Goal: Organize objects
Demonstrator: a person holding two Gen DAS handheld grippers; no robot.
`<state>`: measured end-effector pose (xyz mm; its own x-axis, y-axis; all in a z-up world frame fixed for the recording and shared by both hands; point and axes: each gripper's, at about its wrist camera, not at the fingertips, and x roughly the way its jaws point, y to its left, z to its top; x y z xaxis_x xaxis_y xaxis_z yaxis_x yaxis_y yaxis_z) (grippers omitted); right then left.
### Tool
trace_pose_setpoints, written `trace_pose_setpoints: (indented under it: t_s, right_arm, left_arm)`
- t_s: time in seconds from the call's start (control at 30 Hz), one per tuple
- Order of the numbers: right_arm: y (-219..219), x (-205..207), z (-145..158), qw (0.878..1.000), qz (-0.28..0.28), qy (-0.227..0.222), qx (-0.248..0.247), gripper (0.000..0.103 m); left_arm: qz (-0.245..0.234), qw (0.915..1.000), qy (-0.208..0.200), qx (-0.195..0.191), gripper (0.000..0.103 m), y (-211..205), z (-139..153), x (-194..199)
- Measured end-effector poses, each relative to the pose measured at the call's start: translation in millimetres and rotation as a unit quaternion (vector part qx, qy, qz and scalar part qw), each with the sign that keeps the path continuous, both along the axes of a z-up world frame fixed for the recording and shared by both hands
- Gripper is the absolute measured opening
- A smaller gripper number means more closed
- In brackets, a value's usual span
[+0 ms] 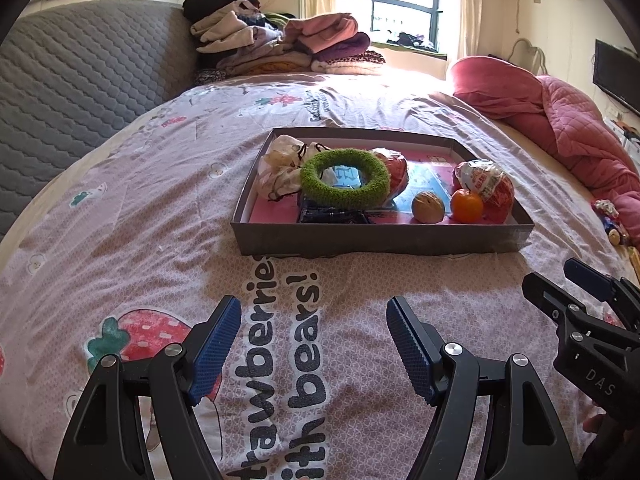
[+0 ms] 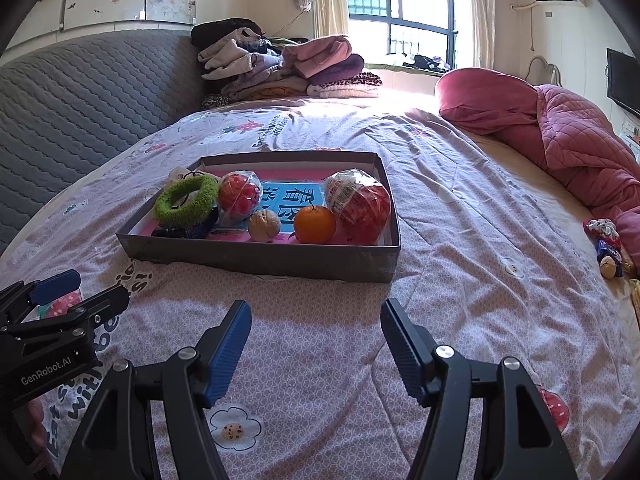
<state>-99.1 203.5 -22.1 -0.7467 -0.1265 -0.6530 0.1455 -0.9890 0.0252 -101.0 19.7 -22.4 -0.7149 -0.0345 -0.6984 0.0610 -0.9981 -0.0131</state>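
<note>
In the left wrist view, the bedspread [image 1: 168,216] carries large dark lettering, cut off by the frame, that reads "trawberries" and "ith bears!" beside a printed strawberry. The right gripper [image 1: 560,284], seen at the right edge, bears the letters "DAS" on its body. The left gripper [image 1: 314,344] hangs above the spread with its 2 blue-padded jaws spread apart and nothing between them. Beyond it lies a shallow grey box [image 1: 380,240] on the bed. Inside, from left to right, are a pale drawstring pouch [image 1: 280,168], a green fuzzy ring [image 1: 345,178] lying over a dark blue packet [image 1: 332,214], a red ball in clear wrap [image 1: 396,170], a walnut [image 1: 428,208], an orange [image 1: 467,206], and a larger red ball in printed wrap [image 1: 490,186]; its label is too small to read. A pink quilt [image 1: 568,128] lies bunched along the right.

In the right wrist view, the left gripper [image 2: 76,292] at the left edge is marked "GenRobot.AI". The right gripper [image 2: 316,340] is released, jaws wide, holding nothing, well short of the box [image 2: 260,256]. The pink and blue sheet [image 2: 296,196] lining the box shows large Chinese characters, partly covered. The ring [image 2: 186,200] leans on the near-left corner, and the orange [image 2: 315,224] sits between the walnut [image 2: 264,226] and the big wrapped ball [image 2: 362,204]. Folded clothes [image 2: 288,68] are stacked at the bed's far end, below the window [image 2: 400,8].
</note>
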Motion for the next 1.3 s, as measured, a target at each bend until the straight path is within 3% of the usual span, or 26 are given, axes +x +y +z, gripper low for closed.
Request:
trace_pose_setpoints:
  t_s: [1.3]
  right_arm:
    - [1.2, -1.2, -6.4, 1.0, -0.002, -0.009, 0.002, 0.067]
  left_arm:
    - [0.004, 1.0, -0.003, -0.007, 0.076, -5.1, -6.1, 2.2]
